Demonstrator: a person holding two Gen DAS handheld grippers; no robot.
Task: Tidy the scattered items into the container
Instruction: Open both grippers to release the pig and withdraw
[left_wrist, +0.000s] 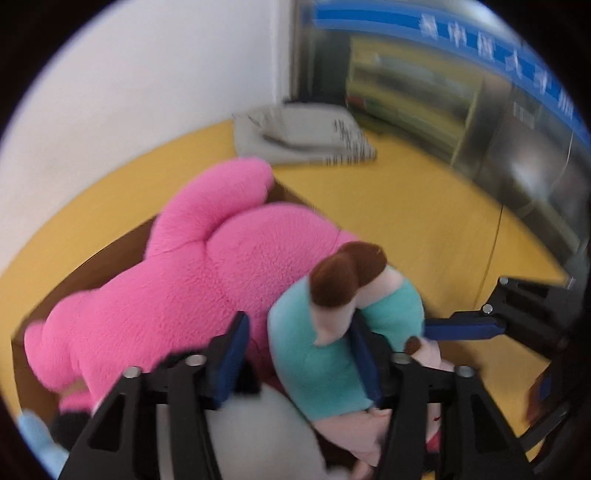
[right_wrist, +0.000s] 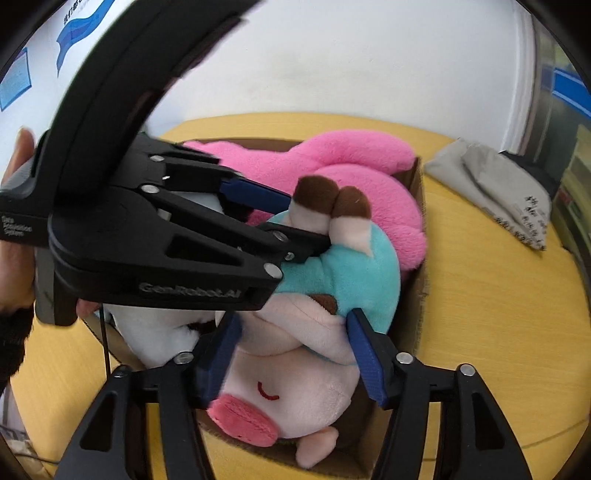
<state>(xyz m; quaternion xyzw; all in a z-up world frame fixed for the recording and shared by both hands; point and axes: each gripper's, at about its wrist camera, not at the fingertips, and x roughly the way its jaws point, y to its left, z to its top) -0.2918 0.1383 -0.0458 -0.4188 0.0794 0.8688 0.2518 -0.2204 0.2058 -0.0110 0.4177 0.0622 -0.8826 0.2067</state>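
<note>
Left hand-held gripper (left_wrist: 295, 354), left wrist view: the blue-padded fingers stand wide apart over the cardboard box (left_wrist: 122, 254), with no grip on anything. The pig plush (left_wrist: 332, 354), in a teal garment with brown hooves, lies between the fingers, its body pressed against the right pad. Ahead and to the left of the fingers, the pink plush (left_wrist: 192, 280) fills much of the box. A white plush (left_wrist: 266, 435) sits directly beneath the gripper. The right hand-held gripper (left_wrist: 465, 326) enters from the right edge, one blue pad beside the pig. The box rests on the yellow desk (left_wrist: 424, 221); a grey folded bag (left_wrist: 295, 133) lies far ahead.

Right hand-held gripper (right_wrist: 291, 362), right wrist view: its fingers are spread wide, straddling the pig plush (right_wrist: 295, 376) just above its face; whether the pads press it cannot be told. The left hand-held gripper (right_wrist: 266, 214) reaches in from the left, its fingers either side of the pig's hooves. The pink plush (right_wrist: 369, 184) lies beyond, the white plush (right_wrist: 155, 332) to the left, all inside the cardboard box (right_wrist: 417, 295). The grey folded bag (right_wrist: 491, 184) lies ahead to the right on the desk (right_wrist: 498, 314).
</note>
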